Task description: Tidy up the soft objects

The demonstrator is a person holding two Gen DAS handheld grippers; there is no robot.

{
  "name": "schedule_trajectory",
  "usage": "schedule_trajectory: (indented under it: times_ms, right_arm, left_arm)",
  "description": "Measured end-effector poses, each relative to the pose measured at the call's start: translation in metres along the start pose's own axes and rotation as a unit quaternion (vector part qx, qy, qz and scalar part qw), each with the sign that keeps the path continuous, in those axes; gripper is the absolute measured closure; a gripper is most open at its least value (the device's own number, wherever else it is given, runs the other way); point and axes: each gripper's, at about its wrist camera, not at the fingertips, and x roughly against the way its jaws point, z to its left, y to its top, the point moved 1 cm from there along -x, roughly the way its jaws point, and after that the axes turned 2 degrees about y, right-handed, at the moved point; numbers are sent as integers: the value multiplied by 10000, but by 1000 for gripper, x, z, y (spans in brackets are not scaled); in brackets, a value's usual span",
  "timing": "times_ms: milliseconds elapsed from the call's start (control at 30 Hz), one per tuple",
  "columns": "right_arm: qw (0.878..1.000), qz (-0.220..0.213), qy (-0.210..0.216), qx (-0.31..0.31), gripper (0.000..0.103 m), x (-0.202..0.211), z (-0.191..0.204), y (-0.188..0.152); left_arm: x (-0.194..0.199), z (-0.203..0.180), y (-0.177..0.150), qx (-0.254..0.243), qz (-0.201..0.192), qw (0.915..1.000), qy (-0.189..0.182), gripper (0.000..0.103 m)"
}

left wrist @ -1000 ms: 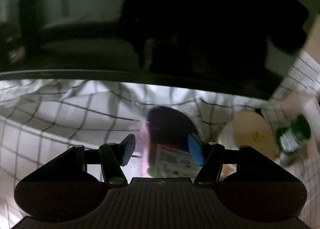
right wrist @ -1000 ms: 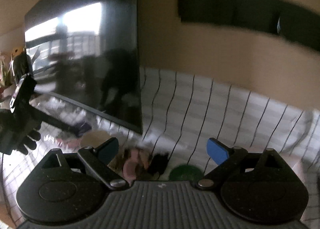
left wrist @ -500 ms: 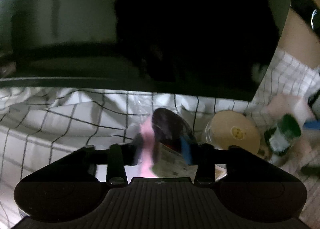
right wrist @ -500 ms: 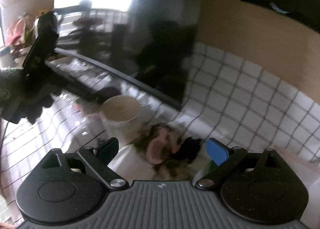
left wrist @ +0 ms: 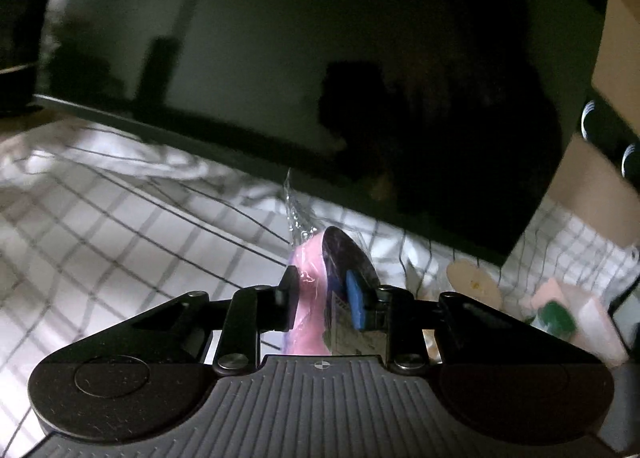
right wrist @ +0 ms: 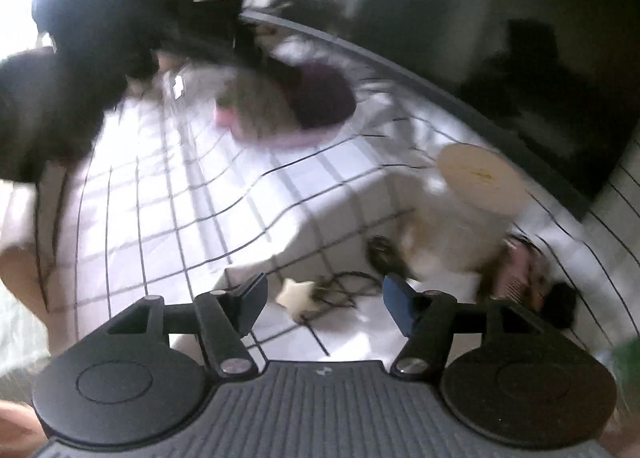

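Note:
My left gripper has its jaws closing, with both pads pressed on a pink soft pad in clear wrap with a dark purple round face, held above the checked cloth. The right wrist view shows that same packet as a blur at the upper middle, next to a black-gloved hand. My right gripper points down at the cloth, jaws closing with nothing pressed between them. Below its gap lie a small cream star-shaped piece and a dark cord. A plush toy with a pink ear lies to the right.
A large dark screen stands along the back of the cloth, also seen on the right. A round tub with a cream lid stands by the plush toy. A green-capped item and pink things lie at the far right.
My left gripper went from open around the pink packet to shut on it and carried it sideways. My right gripper swung down from the wall to the cloth, and its jaws narrowed.

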Motion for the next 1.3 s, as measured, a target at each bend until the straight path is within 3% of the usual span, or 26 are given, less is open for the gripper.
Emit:
schedule_trajectory:
  times_ms: [133,167,200,233,267,400,567,733,867,1067,1300]
  right_arm:
    - [9996,263,-23,61,40,-32,3,0]
    - [9994,341,-8,-12,47,-39,1,1]
    - [9990,429,36,-76,61,-44,-2,1]
    - [9985,520,117,-111,66,-47,-3,1]
    - [9979,571,255,-159,76,-48,-3,2]
    - [9982,515,288,-103,98,-30,3,8]
    - [9995,63,82,-311,98,19,-7,31]
    - [9957,-560,-276,-679,98,84,-46,63]
    - [9854,-1043,-951,-947,98,141,-87,72]
    - [9618,-1508,-1961,-1173,98,231,-140,44]
    - [9286,-1606,-2854,-1745,98,302,-194,-25]
  left_arm:
    - [25,7,1,170,-219,9996,44,74]
    - [28,6,1,171,-237,9996,55,74]
    - [30,5,1,166,-244,9996,53,74]
    - [33,5,1,166,-247,9995,47,74]
    - [34,3,1,162,-247,9996,36,74]
    - [35,-2,7,127,-310,9994,-82,74]
    - [37,-27,36,-188,-509,9981,-292,74]
    - [28,-60,81,-562,-737,9948,-431,74]
    - [22,-97,108,-847,-990,9896,-609,74]
    - [7,-179,111,-1135,-1125,9764,-1455,74]
    - [-36,-299,83,-1419,-661,9576,-2420,74]
